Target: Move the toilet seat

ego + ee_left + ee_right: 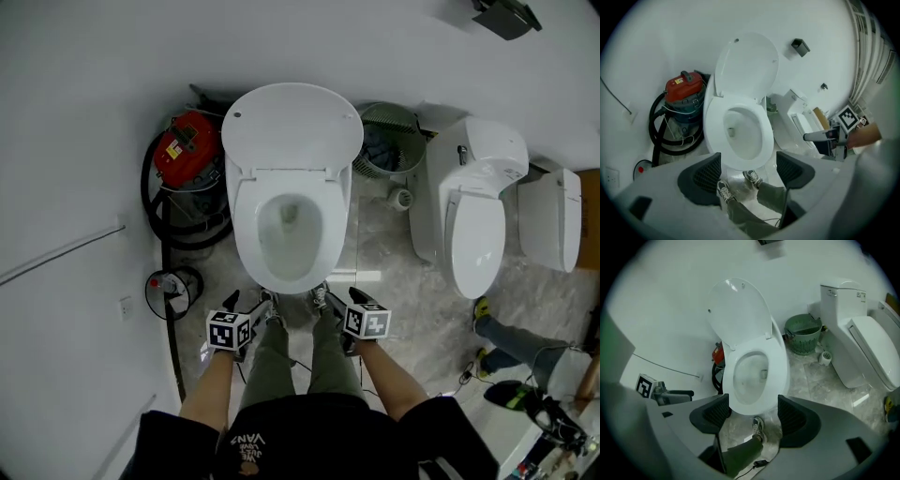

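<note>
A white toilet stands against the wall with its lid (292, 127) raised and the seat ring (246, 220) lying flat on the bowl. My left gripper (249, 302) and right gripper (336, 298) hover side by side just short of the bowl's front edge, above my shoes. Neither touches the toilet. In the left gripper view the left gripper (747, 173) is open, with only floor and my legs between its pads, and the seat (712, 136) lies ahead. In the right gripper view the right gripper (752, 413) is open too, and the seat (780, 366) is just beyond it.
A red vacuum cleaner (187, 150) with a black hose stands left of the toilet. A green basket (389, 141) sits to its right, then a second toilet (473, 206) and a third (553, 220). Another person's legs (511, 337) show at the lower right.
</note>
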The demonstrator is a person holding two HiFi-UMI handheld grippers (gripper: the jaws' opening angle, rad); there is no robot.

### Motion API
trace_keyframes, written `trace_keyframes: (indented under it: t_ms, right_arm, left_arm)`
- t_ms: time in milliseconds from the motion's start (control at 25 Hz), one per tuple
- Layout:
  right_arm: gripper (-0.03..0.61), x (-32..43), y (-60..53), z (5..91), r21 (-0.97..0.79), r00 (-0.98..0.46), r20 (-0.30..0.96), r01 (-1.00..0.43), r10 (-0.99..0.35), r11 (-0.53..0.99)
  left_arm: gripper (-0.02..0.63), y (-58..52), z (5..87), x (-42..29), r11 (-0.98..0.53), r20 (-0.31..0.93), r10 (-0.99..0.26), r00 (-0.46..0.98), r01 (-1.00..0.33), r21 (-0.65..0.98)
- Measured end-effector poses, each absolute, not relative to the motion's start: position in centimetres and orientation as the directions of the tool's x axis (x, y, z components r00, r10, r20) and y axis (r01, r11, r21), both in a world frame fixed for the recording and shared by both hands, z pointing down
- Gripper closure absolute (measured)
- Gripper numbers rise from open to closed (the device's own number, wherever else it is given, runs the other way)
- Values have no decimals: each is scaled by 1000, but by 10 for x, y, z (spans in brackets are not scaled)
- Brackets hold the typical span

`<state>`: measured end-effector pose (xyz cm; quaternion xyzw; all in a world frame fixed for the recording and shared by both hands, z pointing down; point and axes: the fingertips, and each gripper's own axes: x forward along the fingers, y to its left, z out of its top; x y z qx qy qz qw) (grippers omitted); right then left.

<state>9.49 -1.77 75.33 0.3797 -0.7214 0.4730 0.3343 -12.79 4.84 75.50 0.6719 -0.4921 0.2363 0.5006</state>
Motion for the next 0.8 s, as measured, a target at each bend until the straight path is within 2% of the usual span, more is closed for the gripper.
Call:
trace_keyframes:
  t_ms: [360, 560, 800]
  right_arm:
    - [270, 83, 9, 830, -414, -443, 878, -893, -184, 174]
    - [270, 88, 12, 878, -452, -449, 874, -891, -187, 26]
    - [265, 83, 5, 906, -534, -496, 834, -836, -241, -127]
  left_arm:
    - [244, 51, 827, -148, 93, 833, -358, 423, -871, 482]
    - [244, 53, 866, -152, 147, 837, -325, 441, -850, 505]
    - [243, 44, 897, -156, 234, 817, -351, 457, -802, 549]
